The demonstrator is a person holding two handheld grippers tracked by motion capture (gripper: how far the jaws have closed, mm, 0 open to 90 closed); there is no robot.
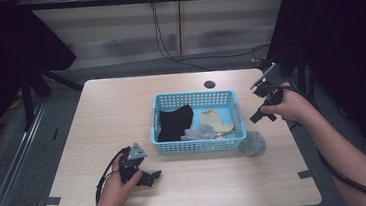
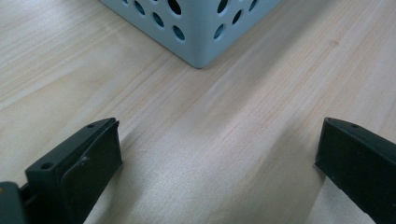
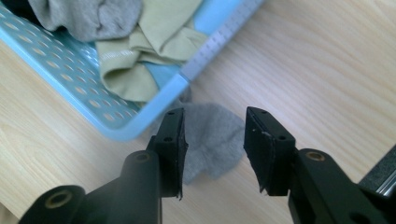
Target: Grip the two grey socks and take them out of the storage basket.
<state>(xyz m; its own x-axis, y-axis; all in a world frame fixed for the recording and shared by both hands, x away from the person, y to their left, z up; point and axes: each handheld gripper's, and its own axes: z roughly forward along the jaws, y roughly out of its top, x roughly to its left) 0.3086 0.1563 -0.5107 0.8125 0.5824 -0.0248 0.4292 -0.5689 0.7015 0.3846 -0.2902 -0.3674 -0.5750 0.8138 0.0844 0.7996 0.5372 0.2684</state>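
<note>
Your right gripper [image 3: 214, 142] is holding its jaws parted with nothing between them, hanging over a crumpled grey sock [image 3: 212, 135] that is lying on the table [image 1: 121, 113] against the blue basket's [image 1: 200, 145] near right corner. Your left gripper [image 1: 150, 177] is resting low on the wood with its jaws spread wide and empty, facing the basket's near left corner. Inside the basket, a black garment [image 1: 174, 123], a yellow-green sock [image 1: 215, 120] and a grey sock [image 1: 198, 131] are lying together.
</note>
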